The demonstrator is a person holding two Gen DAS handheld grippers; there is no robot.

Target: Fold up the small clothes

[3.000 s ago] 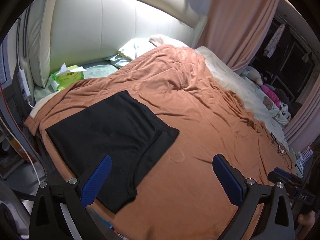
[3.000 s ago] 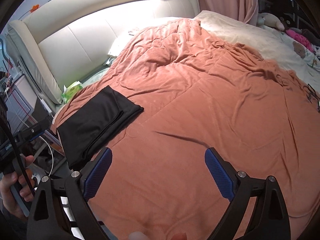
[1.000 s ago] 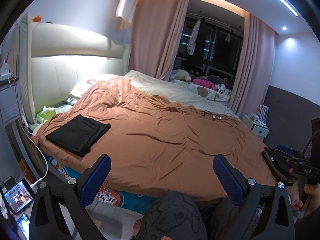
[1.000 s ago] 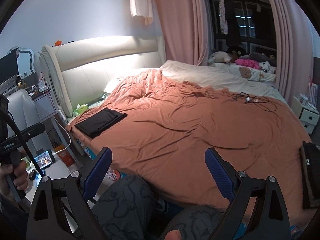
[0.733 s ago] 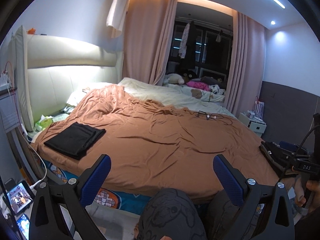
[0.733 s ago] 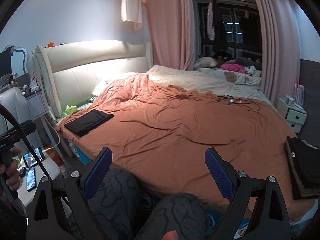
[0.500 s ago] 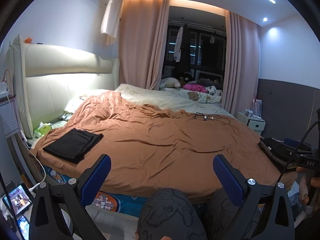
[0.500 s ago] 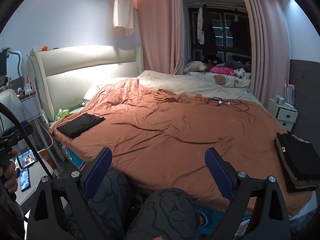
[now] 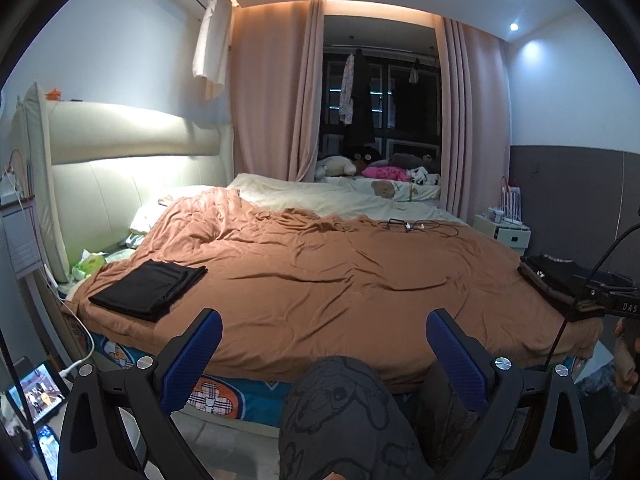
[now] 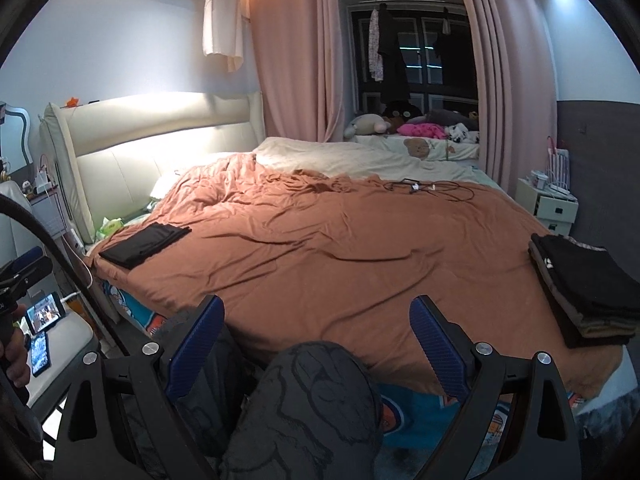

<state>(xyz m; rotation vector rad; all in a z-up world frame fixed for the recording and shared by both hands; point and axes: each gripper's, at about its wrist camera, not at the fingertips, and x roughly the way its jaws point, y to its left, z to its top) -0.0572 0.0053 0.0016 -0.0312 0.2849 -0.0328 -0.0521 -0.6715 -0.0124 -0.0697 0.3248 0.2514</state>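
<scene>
A folded black garment (image 9: 149,288) (image 10: 145,243) lies flat on the orange-brown blanket (image 9: 344,280) (image 10: 340,240) near the bed's left corner by the headboard. A stack of dark folded clothes (image 10: 580,292) (image 9: 560,284) sits at the bed's right corner. My left gripper (image 9: 324,356) is open and empty, held well back from the bed above the person's knees. My right gripper (image 10: 316,340) is open and empty too, also back from the bed edge.
The person's patterned grey trouser knees (image 9: 344,416) (image 10: 312,404) fill the foreground. A phone (image 10: 44,312) with a lit screen rests on a side surface at left. Cables (image 9: 416,226) lie on the blanket's far side. A white nightstand (image 10: 548,204) stands at right.
Both grippers have pulled far back and up from the folded black garment. The whole bed and the stack at the right corner have come into view. Both stay open.
</scene>
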